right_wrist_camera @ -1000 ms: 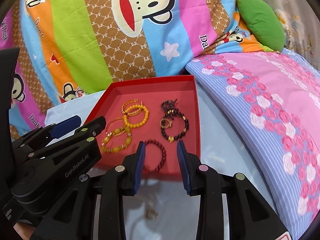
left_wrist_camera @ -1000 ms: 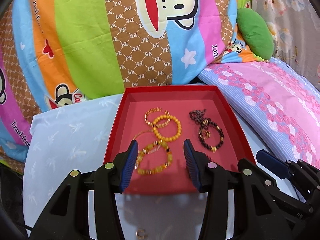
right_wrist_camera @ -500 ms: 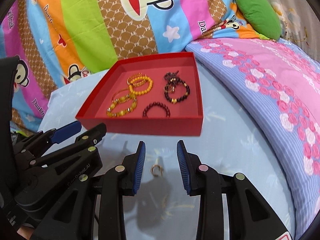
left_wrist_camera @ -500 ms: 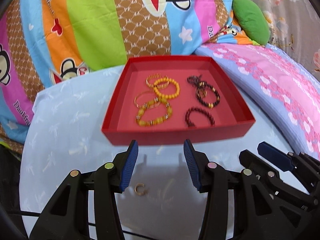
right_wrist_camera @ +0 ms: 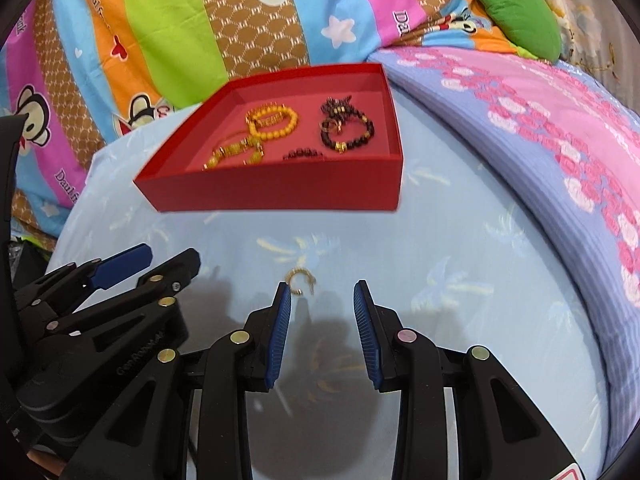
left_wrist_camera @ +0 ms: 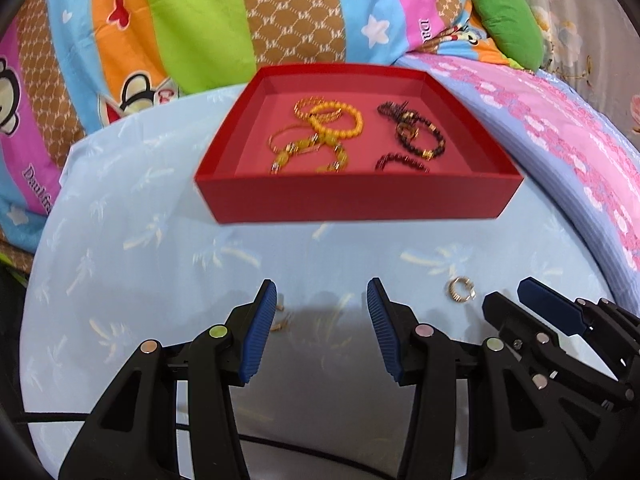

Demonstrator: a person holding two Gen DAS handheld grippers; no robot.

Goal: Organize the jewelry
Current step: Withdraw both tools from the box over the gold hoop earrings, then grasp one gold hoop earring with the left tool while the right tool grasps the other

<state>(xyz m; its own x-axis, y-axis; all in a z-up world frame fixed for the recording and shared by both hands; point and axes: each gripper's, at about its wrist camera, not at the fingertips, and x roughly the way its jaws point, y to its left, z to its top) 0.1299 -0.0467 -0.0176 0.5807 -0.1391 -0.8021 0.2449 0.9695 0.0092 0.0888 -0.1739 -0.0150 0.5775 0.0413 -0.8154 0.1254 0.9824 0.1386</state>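
A red tray sits on the light blue cloth and holds several bracelets: yellow beaded ones on the left and dark beaded ones on the right. A small gold ring lies on the cloth in front of the tray, just ahead of my right gripper. Another small gold piece lies by my left gripper's left finger. My left gripper is open and empty. My right gripper is open and empty, and also shows in the left wrist view.
A striped cartoon-monkey blanket rises behind the tray. A pink and lavender flowered pillow lies to the right, and a green cushion behind it. The blue cloth falls away at the left.
Both grippers have pulled back from the tray toward me and lowered. The tray now lies farther off, and the gold ring on the cloth has come into view ahead of the right gripper.
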